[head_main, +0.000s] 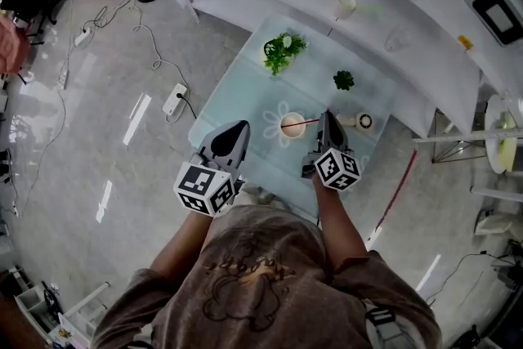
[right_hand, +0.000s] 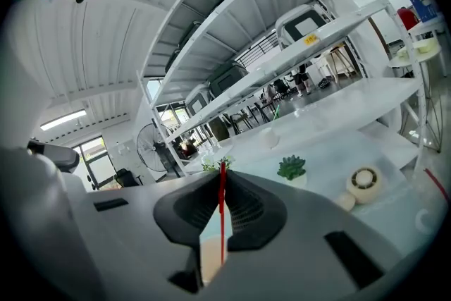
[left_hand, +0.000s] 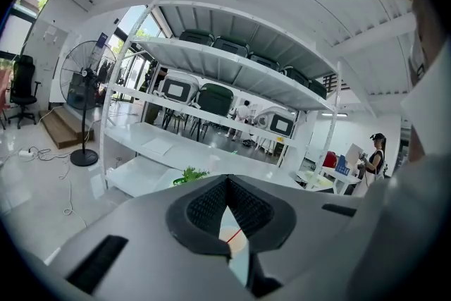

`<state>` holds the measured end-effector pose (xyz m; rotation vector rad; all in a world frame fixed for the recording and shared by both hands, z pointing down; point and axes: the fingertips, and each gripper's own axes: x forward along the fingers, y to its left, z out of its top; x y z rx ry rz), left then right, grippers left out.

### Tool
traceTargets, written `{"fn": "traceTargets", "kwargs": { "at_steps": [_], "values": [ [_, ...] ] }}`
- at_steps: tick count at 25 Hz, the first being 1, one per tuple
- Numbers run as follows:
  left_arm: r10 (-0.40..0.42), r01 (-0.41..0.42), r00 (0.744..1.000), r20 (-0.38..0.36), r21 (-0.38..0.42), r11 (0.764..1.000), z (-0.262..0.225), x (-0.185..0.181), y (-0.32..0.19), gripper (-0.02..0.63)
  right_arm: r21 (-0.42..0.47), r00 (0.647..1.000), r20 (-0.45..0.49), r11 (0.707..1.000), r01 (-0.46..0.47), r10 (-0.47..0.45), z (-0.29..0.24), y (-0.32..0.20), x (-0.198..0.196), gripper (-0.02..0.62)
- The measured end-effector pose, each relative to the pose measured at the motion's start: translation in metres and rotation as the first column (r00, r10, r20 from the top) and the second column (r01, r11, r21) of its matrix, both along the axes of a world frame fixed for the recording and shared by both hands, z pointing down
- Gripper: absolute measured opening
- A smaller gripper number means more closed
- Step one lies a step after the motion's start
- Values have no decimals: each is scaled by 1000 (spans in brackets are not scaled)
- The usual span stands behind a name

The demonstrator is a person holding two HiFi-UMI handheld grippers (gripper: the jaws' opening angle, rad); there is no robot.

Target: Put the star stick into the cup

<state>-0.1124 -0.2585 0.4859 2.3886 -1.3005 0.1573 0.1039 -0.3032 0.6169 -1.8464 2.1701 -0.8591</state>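
Outstretched right gripper [head_main: 328, 116] jaws pinch star stick [head_main: 304, 123] over cup [head_main: 283, 130]; left gripper [head_main: 241, 129] jaws together.

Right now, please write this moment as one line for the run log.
right gripper: shut on stick | stick: end over cup | left gripper: shut, empty

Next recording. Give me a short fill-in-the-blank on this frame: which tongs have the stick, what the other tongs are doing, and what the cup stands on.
1. The star stick is clamped in the ___ tongs.
2. The left tongs are shut and hold ___.
3. The cup stands on a ___-shaped mat.
4. The stick's colour is ___.

Missing words: right; nothing; flower; red.
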Motion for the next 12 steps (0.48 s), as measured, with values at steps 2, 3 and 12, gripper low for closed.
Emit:
{"fn": "traceTargets", "kwargs": {
  "at_steps": [2,3,12],
  "values": [
    [1,-1,1000,-7,-4,1000,0,2,-1,21,-7,1000,8,1000,0,0,3,0,1,21],
    [2,-2,1000,-9,-5,1000,0,3,-1,21,-11,1000,9,1000,-1,1,4,-1,2,23],
    [20,-21,999,-30,-13,1000,1,9,-2,20,-43,1000,-30,999,5,-6,11,2,17,74]
  ]
}}
